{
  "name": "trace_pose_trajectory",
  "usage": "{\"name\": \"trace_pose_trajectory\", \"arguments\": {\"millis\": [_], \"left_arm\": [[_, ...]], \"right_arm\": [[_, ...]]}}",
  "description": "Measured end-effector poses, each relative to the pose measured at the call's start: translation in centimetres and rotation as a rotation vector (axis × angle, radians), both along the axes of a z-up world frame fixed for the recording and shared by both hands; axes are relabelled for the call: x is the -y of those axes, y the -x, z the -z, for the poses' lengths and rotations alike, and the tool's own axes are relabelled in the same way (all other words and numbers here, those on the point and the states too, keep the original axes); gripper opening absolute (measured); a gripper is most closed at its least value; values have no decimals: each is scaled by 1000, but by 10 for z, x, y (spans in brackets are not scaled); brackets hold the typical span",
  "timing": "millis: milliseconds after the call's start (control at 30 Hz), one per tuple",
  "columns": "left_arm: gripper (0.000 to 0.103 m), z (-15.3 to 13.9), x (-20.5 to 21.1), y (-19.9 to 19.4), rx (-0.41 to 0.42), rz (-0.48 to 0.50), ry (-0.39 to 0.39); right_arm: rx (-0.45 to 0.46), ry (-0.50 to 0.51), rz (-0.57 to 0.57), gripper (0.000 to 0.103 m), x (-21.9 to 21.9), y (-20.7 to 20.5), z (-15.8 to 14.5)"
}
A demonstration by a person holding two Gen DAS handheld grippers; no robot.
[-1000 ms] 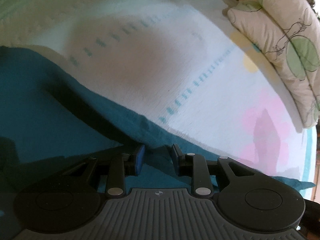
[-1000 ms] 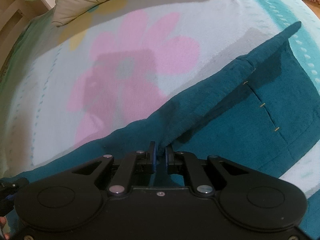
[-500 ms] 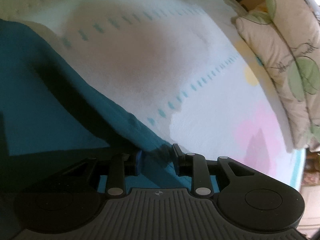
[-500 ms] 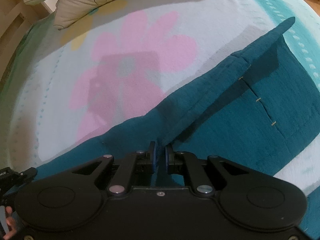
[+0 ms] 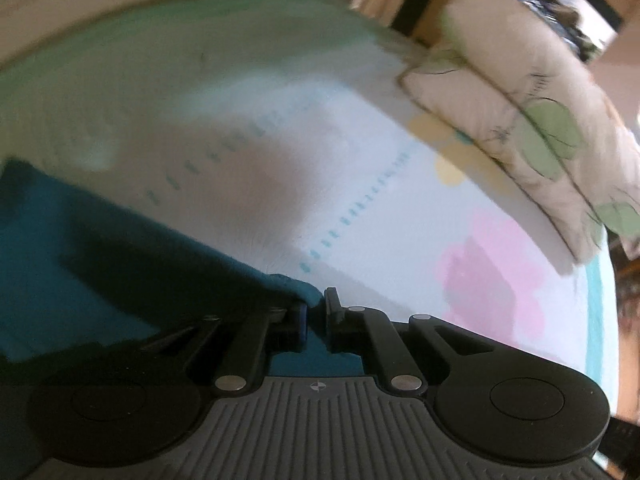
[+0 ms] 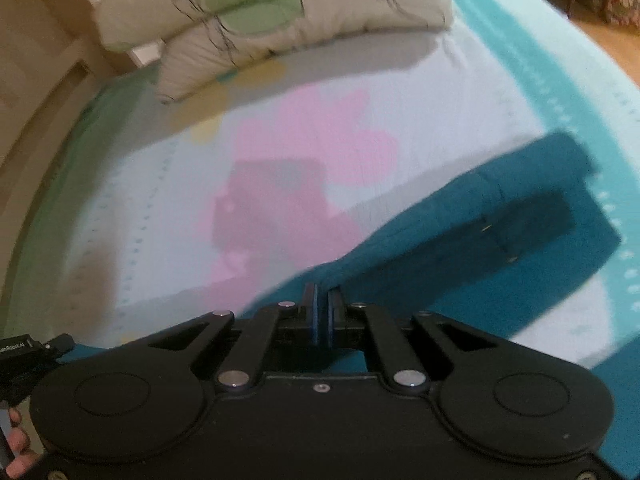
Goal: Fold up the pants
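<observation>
**Both claws pinch one edge of the pants**

A bed (image 6: 400, 92) with a flower sheet fills both views; two pillows (image 6: 256, 20) lie at the upper part of the frame. One pair of teal pants (image 6: 460, 248) lies with its long axis from lower left to right of the frame. The right claw (image 6: 322, 314) is closed on its near edge. The left claw (image 5: 314, 314) is almost closed on the same edge, the pants (image 5: 100, 264) spreading to the left of the frame.

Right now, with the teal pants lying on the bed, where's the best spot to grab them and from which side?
Grip the long upper edge of the teal pants, coming in from the near side, low over the bedsheet. That edge is a thick ridge that fingers can pinch. The left gripper and right gripper are each shut on it at separate points, probably best for a flat fold.
</observation>
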State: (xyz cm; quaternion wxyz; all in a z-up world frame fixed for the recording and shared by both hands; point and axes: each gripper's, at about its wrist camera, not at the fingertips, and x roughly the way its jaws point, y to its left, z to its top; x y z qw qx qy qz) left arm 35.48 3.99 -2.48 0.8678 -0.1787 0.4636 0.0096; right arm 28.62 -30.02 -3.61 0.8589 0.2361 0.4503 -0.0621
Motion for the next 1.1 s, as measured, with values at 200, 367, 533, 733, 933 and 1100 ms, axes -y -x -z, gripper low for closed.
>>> {"name": "trace_pose_trajectory", "arguments": {"millis": [200, 367, 533, 733, 933, 1100], "left_arm": [[7, -46, -8, 75, 85, 113, -74], [8, -25, -21, 136, 54, 128, -115], [8, 29, -36, 166, -93, 83, -93], [8, 77, -35, 169, -193, 86, -131], [8, 89, -23, 160, -190, 120, -200], [8, 91, -16, 153, -193, 113, -216]], "right_arm": [[27, -55, -19, 9, 0, 69, -31], [-46, -38, -77, 9, -23, 120, -7], [-196, -49, -115, 9, -46, 146, 52], [-243, -109, -112, 21, -41, 151, 82], [-141, -66, 34, 36, 38, 163, 45], [-183, 6, 222, 39, 126, 162, 50]]}}
